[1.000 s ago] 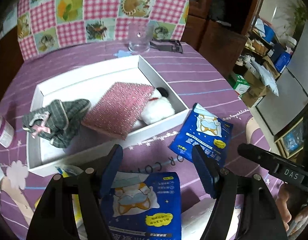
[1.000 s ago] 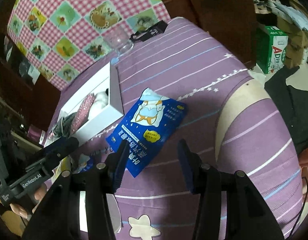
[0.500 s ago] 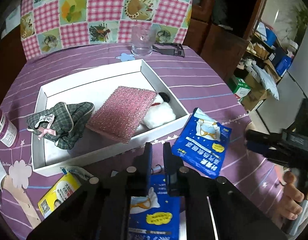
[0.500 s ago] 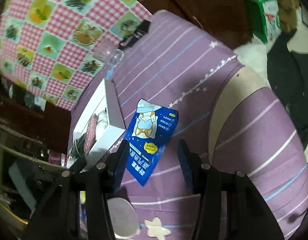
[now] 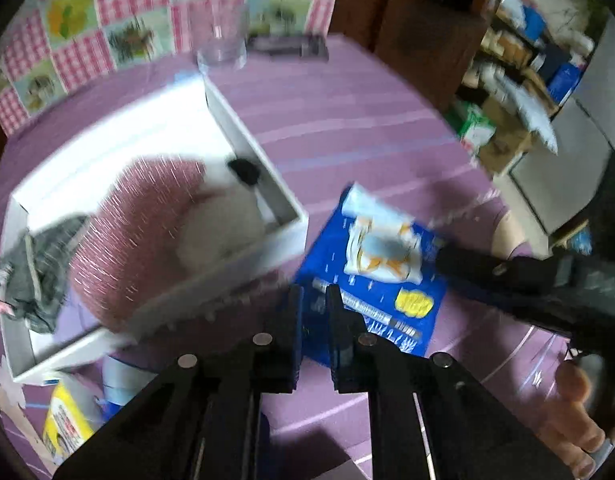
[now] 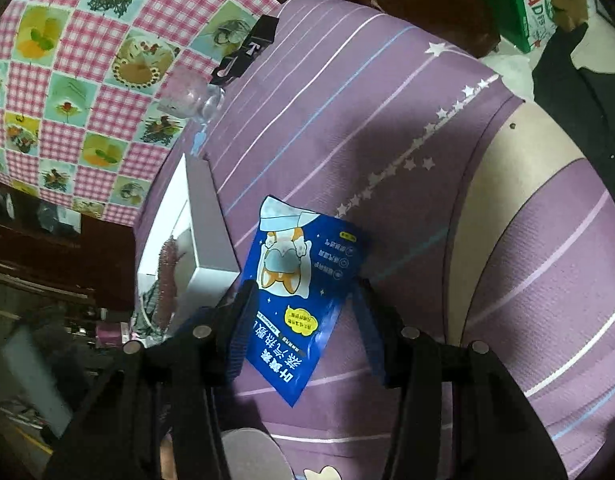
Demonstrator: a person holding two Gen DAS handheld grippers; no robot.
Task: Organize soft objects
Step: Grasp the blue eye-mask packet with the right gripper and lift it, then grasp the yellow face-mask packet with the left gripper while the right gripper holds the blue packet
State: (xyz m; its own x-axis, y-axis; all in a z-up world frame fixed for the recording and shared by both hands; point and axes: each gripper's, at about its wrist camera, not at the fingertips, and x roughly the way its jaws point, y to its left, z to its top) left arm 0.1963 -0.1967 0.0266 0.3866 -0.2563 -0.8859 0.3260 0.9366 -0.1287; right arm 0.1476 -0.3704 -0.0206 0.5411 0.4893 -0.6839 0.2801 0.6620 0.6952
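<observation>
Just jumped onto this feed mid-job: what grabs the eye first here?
The bright blue packet lying flat on the purple tablecloth, its near end between the right gripper's open fingers. Just left of it sits the white box, holding a pink sparkly pad, a white plush toy and a grey plaid pouch.

We read "AD" in red on the green and white carton [image 6: 535,12], and a white "T" on the black clip [image 6: 249,50]. The blue packet [image 6: 303,280] carries Chinese characters.
</observation>
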